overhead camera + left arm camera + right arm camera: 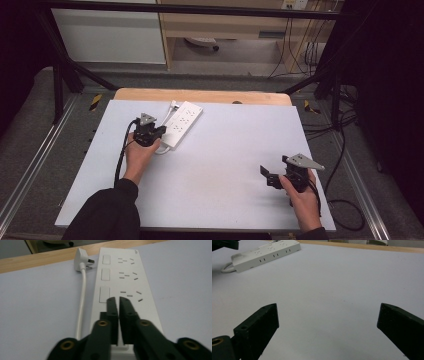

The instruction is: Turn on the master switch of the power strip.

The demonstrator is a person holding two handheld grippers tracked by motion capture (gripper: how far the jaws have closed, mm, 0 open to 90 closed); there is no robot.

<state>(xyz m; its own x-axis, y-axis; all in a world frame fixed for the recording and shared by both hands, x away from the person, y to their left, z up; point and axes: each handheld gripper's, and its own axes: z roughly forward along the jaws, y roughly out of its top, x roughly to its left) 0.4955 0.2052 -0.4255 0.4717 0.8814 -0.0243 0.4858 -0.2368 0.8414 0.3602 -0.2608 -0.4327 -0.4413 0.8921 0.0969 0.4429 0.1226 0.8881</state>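
Note:
A white power strip (pixel 184 122) lies at the back left of the pale mat (pixel 225 150), its white plug (pixel 81 262) and cable (pixel 82 302) beside it. My left gripper (pixel 158 131) hovers over the strip's near end. In the left gripper view its jaws (pixel 117 298) stand almost together, only a thin slit between them and nothing in it, their tips over the nearest switch (pixel 104 294). My right gripper (pixel 272 168) rests near the front right of the mat, jaws (pixel 328 312) wide apart over bare surface. The strip (pixel 265 253) lies far off to its upper left.
A wooden table edge (pixel 200 95) runs behind the mat. Black frame bars and loose cables (pixel 345 200) flank the right side; a cabinet and desk stand beyond on the grey floor.

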